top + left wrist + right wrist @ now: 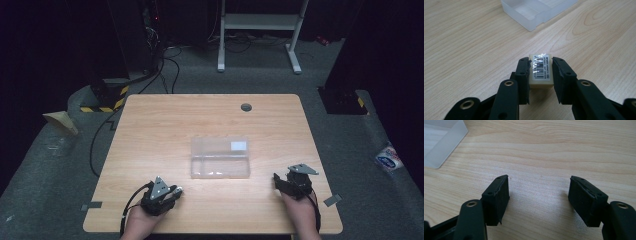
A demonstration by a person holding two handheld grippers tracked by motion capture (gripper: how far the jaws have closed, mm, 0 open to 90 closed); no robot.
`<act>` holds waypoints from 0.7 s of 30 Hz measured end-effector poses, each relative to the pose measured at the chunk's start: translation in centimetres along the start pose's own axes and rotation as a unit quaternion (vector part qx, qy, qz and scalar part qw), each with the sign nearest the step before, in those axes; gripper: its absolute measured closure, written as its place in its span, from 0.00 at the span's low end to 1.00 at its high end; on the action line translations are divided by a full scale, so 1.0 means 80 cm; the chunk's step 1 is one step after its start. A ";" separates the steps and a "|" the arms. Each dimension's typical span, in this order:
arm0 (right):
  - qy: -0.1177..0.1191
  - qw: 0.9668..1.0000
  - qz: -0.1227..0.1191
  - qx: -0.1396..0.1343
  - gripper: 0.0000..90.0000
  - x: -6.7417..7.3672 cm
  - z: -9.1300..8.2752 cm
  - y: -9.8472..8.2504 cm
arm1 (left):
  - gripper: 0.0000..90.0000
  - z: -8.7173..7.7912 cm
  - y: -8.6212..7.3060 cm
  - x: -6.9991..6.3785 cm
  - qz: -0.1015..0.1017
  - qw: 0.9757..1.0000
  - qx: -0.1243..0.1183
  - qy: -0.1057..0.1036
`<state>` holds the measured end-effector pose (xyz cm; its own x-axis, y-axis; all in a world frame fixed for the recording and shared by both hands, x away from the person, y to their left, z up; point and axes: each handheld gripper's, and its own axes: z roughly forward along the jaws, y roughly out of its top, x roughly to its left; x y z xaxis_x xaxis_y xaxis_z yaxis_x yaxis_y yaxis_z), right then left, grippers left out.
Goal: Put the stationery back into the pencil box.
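A small cream eraser [540,70] with a barcode label lies on the wooden table [165,125], and my left gripper [540,65] is shut on it, both black pads pressing its sides. From above, that left gripper [175,190] sits near the table's front left, the eraser a pale speck at its tips. My right gripper [539,185] stands open over bare wood with nothing between its fingers; in the high view the right gripper [276,179] rests at the front right. A clear plastic box [220,157] lies between and beyond them, also seen as the clear box [537,10] ahead of the eraser.
The clear box's corner [441,142] shows at the upper left of the right gripper view. A grey cable grommet [246,107] sits near the table's far edge. On the floor beyond stand a white frame [260,30] and cables.
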<state>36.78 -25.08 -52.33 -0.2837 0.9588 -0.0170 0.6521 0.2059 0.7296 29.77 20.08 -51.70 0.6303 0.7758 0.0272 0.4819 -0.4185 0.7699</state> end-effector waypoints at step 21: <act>0.000 1.000 0.000 0.000 0.36 0.000 0.000 0.000 | 0.75 0.014 0.021 0.001 -0.007 1.000 -0.022 -0.004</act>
<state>36.78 -25.07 -52.33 -0.2836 0.9588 -0.0180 0.6517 0.2064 0.7299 31.31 18.91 -51.12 0.6287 0.7776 0.0114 0.4630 -0.3861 0.7978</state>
